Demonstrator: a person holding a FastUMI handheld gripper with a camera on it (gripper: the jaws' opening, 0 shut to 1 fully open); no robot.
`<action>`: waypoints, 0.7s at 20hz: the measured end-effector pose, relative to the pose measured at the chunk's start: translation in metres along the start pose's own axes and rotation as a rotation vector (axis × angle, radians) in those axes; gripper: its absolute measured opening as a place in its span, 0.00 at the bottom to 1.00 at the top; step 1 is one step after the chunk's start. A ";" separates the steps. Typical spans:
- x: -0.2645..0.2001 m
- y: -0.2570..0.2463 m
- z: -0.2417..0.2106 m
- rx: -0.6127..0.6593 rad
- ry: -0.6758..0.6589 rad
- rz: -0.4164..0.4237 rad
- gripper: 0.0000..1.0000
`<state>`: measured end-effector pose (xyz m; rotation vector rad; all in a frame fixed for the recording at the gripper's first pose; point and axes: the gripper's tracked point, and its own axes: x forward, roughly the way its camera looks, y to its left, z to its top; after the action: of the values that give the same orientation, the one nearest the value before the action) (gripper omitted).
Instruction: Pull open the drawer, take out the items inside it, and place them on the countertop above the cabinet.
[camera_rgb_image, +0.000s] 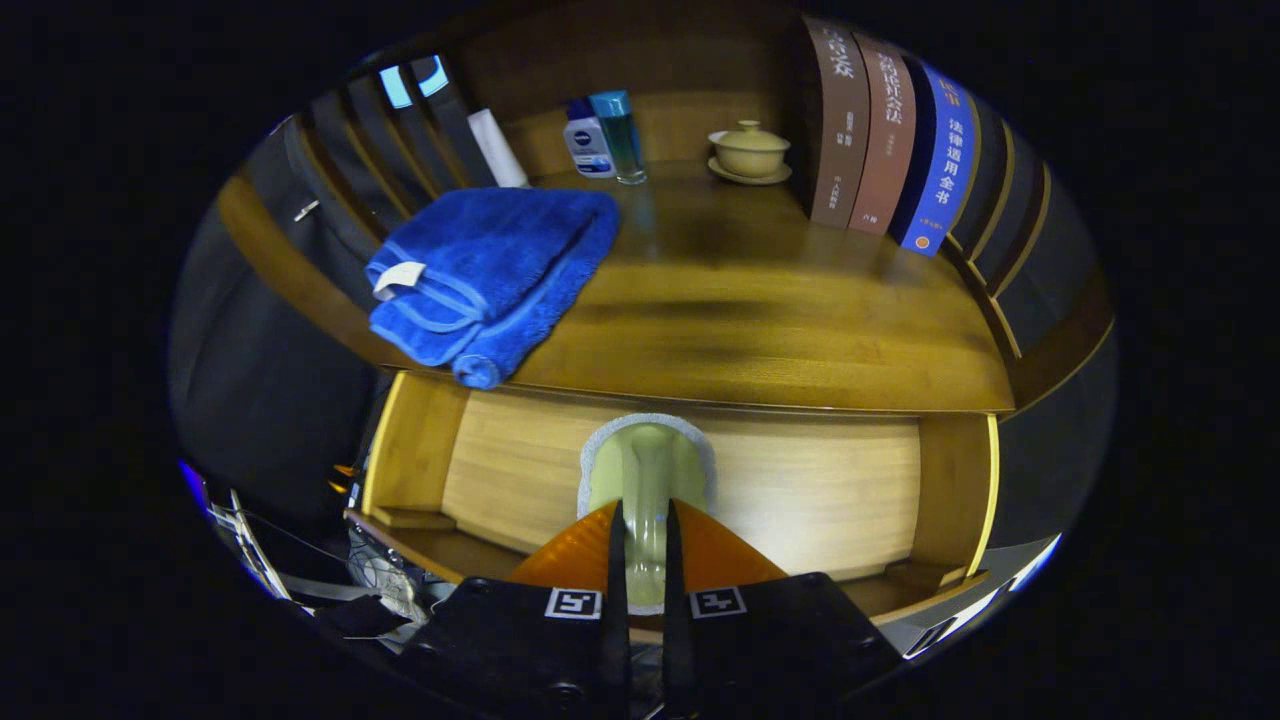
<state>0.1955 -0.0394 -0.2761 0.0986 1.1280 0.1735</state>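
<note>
My gripper (643, 530) is shut on the handle of a pale green brush-like item (648, 465) with a white fuzzy rim. The item stands up between the fingers, over the open wooden drawer (812, 492). Its head reaches up to the front edge of the wooden countertop (760, 320). Apart from the item, the drawer's floor looks bare. A folded blue towel (490, 270) lies on the left of the countertop, one corner hanging over the front edge above the drawer.
At the back of the countertop stand two bottles (603, 138), a white roll (497, 148) and a lidded cup on a saucer (749, 152). Several books (885, 140) stand upright at the right. Cables and clutter (370, 580) lie low beside the drawer's left wall.
</note>
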 end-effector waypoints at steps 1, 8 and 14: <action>-0.009 0.007 0.002 0.008 -0.006 0.022 0.17; -0.029 -0.018 0.071 0.016 -0.144 -0.058 0.18; -0.001 -0.049 0.127 0.020 -0.132 -0.145 0.17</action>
<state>0.3140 -0.0866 -0.2298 0.0455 1.0008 0.0258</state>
